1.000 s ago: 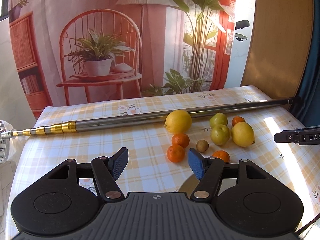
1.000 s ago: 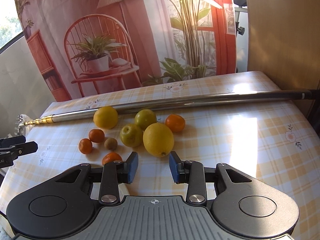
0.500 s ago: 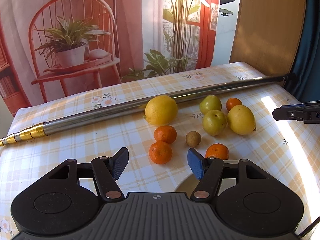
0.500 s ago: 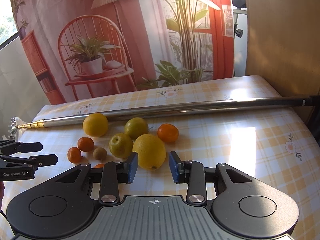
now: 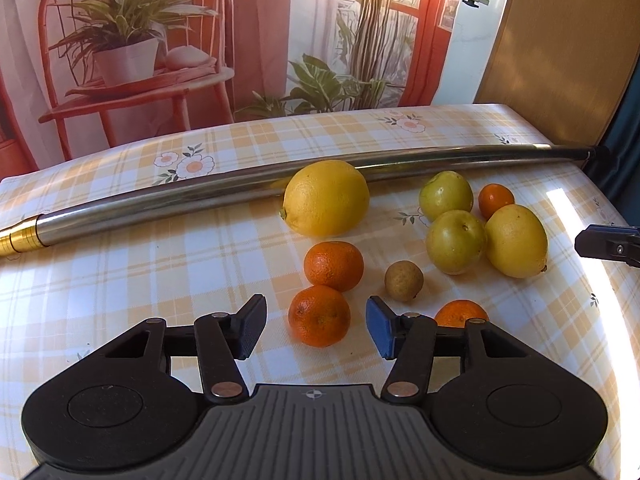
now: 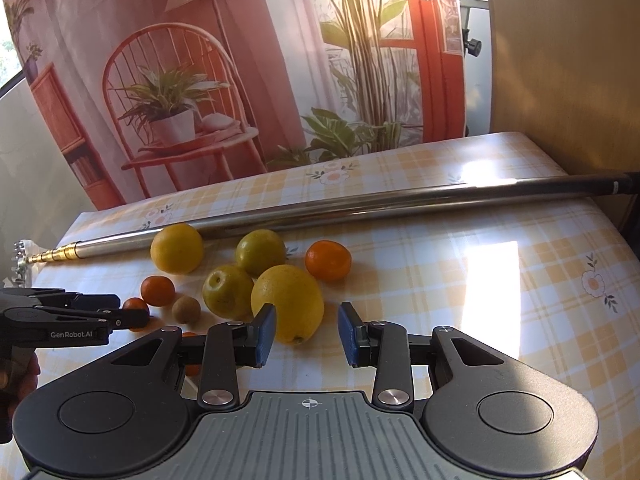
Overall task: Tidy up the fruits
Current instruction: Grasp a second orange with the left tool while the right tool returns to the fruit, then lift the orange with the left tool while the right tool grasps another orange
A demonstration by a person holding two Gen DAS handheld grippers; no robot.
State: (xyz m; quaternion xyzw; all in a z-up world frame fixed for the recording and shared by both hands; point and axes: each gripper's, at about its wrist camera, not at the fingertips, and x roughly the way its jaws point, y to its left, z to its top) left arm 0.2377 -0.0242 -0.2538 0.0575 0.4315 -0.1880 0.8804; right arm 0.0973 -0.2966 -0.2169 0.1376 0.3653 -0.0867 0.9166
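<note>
Item: loose fruit on checked table, beside a metal pole.
I log left hand-held gripper open around a mandarin; right hand-held gripper open, empty, before a lemon.

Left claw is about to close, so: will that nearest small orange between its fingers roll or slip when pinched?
The small orange looks round and sits loose on the smooth tablecloth, so it will probably roll if nudged off-centre. Its dimpled peel should grip fairly well. The open left claw looks wide enough to straddle it.
</note>
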